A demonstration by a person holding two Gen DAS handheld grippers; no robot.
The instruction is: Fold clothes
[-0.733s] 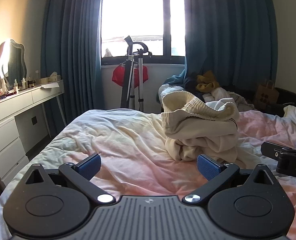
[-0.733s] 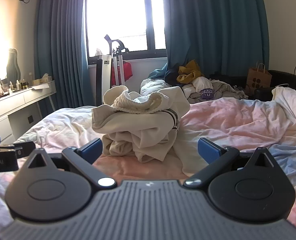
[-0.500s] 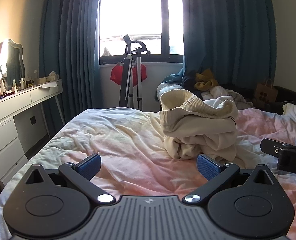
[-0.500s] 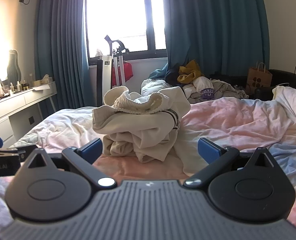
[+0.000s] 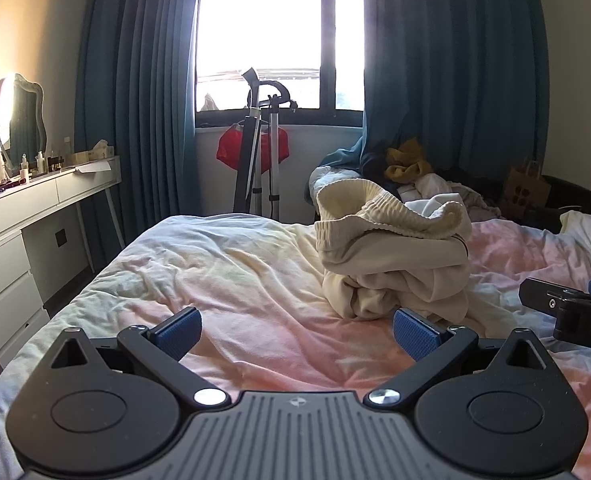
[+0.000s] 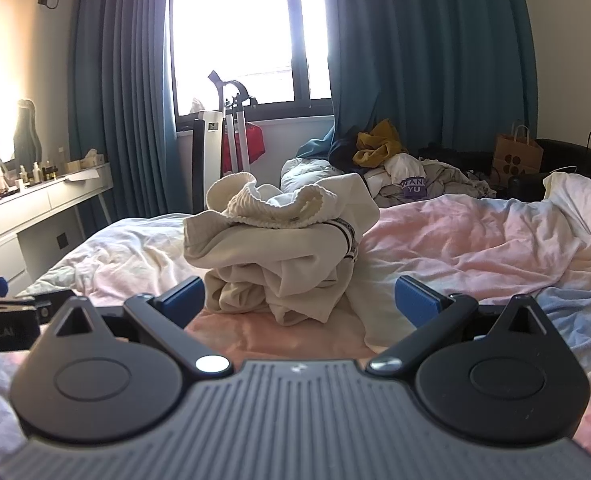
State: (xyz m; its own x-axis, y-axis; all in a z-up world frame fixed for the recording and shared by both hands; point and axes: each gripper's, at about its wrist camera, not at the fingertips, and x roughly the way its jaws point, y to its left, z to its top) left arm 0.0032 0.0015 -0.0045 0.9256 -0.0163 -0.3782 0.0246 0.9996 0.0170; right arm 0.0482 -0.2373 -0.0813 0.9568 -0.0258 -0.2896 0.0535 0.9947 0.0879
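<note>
A crumpled cream garment [image 5: 391, 256] with a ribbed band on top sits in a heap on the bed [image 5: 223, 280]. In the right wrist view the same cream garment [image 6: 279, 248] lies just beyond the blue pads, centred and slightly left. My left gripper [image 5: 295, 334] hovers over the bedcover, open and empty, with the heap ahead to its right. My right gripper [image 6: 299, 300] is open and empty too, close in front of the heap. Each gripper shows at the edge of the other's view: the right one [image 5: 567, 312], the left one [image 6: 11, 312].
A pile of other clothes [image 6: 399, 168] lies past the bed's far end under the dark blue curtains. A white dressing table [image 5: 35, 208] with a mirror and bottles runs along the left wall. A metal stand [image 5: 259, 152] stands by the window; a paper bag [image 6: 517, 154] sits far right.
The left gripper's view has shifted slightly, so the heap sits a little lower and nearer. The right gripper has barely moved. Both stay open.
</note>
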